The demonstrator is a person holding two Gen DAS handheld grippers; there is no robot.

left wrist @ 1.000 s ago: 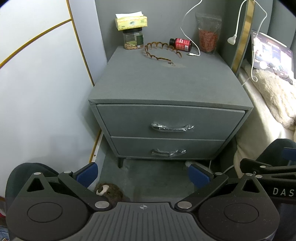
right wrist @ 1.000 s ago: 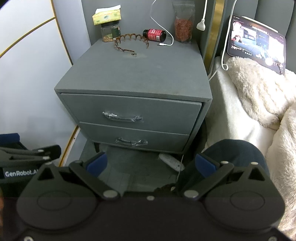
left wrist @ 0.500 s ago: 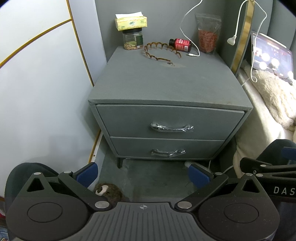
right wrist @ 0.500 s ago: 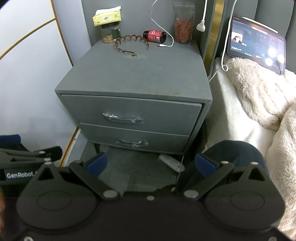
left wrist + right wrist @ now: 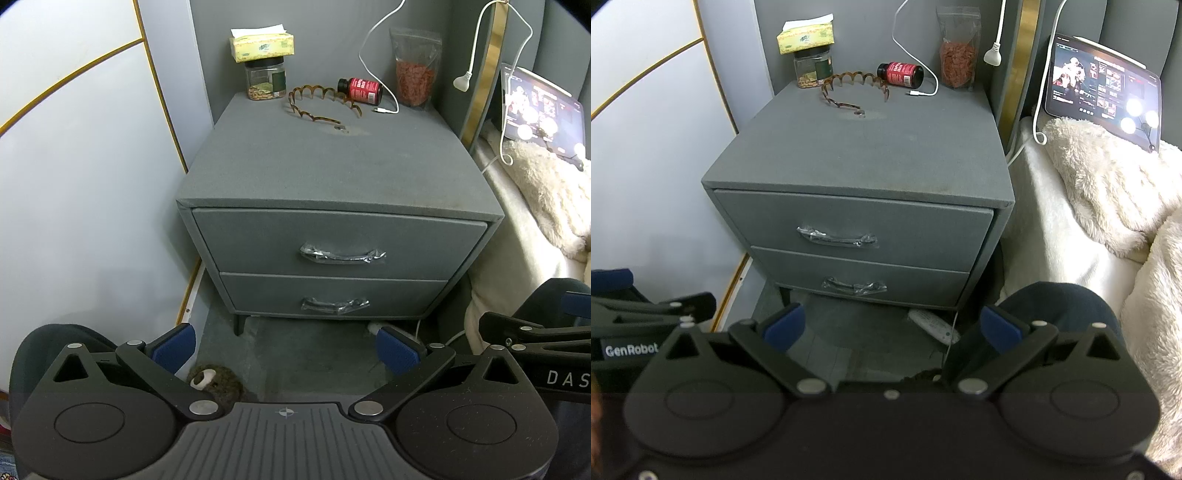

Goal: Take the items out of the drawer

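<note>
A grey fabric nightstand has two shut drawers. The top drawer and the bottom drawer each carry a plastic-wrapped metal handle. My left gripper is open and empty, held low in front of the nightstand. My right gripper is open and empty, also held back from the drawers, to the right of the left one. The drawers' contents are hidden.
On the nightstand top stand a tissue box on a jar, a brown wavy headband, a red bottle, a pouch and a white cable. A bed with a fluffy blanket and tablet lies right. A wall stands left.
Both grippers have barely drifted; the nightstand sits almost where it was in each view. Only the tablet's screen picture has changed.
</note>
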